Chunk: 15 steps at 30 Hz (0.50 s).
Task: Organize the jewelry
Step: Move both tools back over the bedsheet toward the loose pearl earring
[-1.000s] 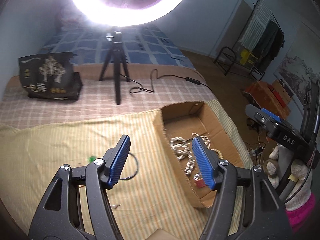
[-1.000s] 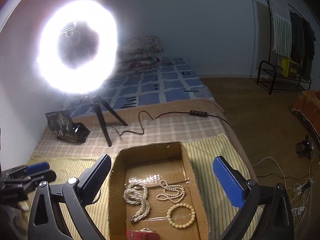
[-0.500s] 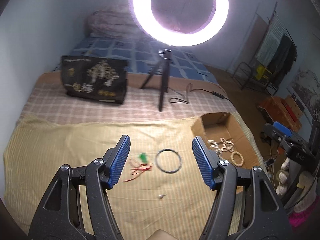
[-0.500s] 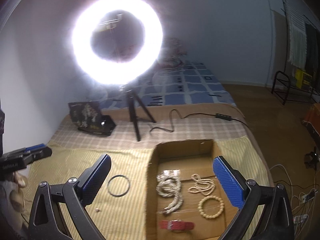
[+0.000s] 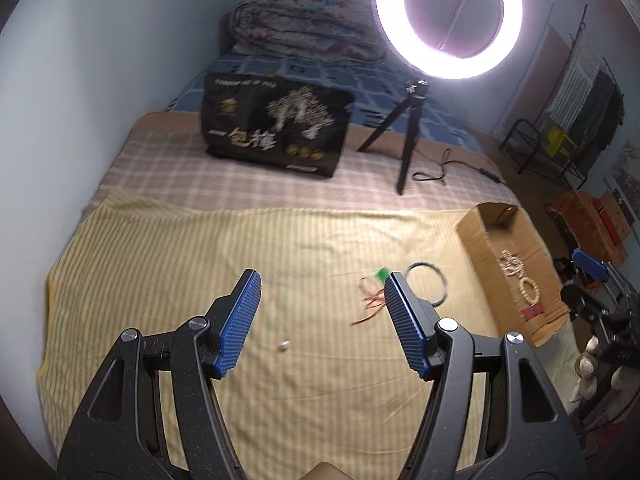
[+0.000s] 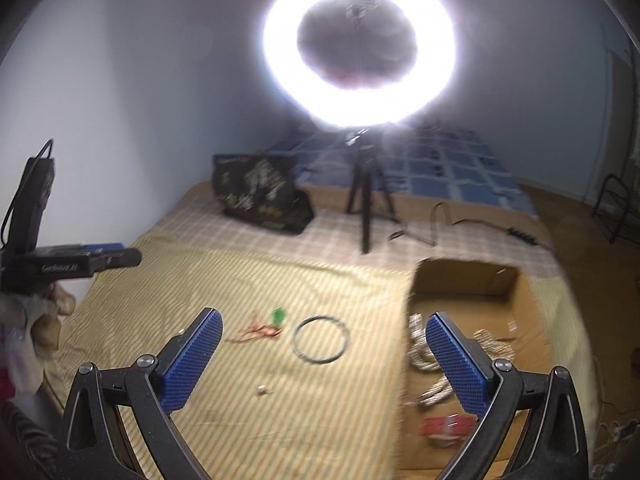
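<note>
On the yellow striped cloth (image 5: 200, 264) lie a black ring bangle (image 5: 428, 280) (image 6: 321, 340), a red cord with a green pendant (image 5: 370, 298) (image 6: 264, 328) and a small pale bead (image 5: 283, 345) (image 6: 263, 390). A cardboard box (image 5: 476, 224) (image 6: 464, 280) at the right holds pearl necklaces (image 5: 511, 266) (image 6: 424, 354), a bead bracelet (image 5: 530, 288) and a red strap (image 5: 532, 312) (image 6: 448, 426). My left gripper (image 5: 320, 324) is open and empty above the cloth, over the bead. My right gripper (image 6: 322, 364) is open and empty, near the bangle.
A ring light on a black tripod (image 5: 408, 136) (image 6: 366, 196) stands behind the cloth with its cable (image 6: 440, 224) trailing right. A black printed bag (image 5: 276, 128) (image 6: 260, 196) stands at the back. Folded bedding (image 5: 304, 28) lies by the wall. The bed edge is right of the box.
Both grippers have swung left, away from the box and over the cloth. The bangle, cord and bead have come into view. Both stay open and empty.
</note>
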Each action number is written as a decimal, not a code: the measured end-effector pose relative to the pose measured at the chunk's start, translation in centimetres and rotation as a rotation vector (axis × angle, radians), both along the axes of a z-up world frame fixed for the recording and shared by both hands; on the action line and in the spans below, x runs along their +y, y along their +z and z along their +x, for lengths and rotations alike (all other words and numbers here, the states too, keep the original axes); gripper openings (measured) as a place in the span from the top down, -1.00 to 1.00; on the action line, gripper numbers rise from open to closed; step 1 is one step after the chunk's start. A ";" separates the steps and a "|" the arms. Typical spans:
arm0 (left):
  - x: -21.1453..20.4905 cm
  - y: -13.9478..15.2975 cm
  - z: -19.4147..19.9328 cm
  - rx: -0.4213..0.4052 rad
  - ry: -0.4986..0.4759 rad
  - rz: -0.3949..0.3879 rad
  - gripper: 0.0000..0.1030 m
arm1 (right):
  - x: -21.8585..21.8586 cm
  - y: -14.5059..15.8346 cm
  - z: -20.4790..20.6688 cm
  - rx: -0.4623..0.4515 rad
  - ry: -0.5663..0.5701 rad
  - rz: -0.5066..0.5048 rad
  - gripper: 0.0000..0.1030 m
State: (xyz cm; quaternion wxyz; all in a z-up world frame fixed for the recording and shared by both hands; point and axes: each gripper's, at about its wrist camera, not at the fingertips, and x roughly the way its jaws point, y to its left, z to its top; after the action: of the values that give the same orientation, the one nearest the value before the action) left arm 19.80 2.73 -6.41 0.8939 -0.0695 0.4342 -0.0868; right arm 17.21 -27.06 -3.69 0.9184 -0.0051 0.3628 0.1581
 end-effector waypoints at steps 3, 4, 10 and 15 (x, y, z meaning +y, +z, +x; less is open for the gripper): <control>1.2 -1.4 -0.2 0.025 0.005 0.003 -0.23 | 1.7 -1.8 -0.5 0.021 0.036 -0.022 -0.99; 1.4 -2.0 -0.3 0.038 0.003 0.009 -0.11 | 2.1 -2.3 -0.7 0.028 0.045 -0.035 -0.99; 1.9 -5.8 -0.4 0.121 -0.035 0.032 0.09 | 5.0 -6.3 -1.6 0.097 0.153 -0.101 -0.72; 1.5 -8.5 -0.5 0.170 -0.077 0.051 0.26 | 6.3 -9.6 -1.4 0.187 0.218 -0.128 -0.31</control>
State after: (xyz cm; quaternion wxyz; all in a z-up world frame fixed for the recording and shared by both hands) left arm 19.33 4.27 -14.88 0.8514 -0.0372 0.5127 -0.1039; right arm 15.80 -20.75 -13.30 0.8557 -0.0885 0.4534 0.2332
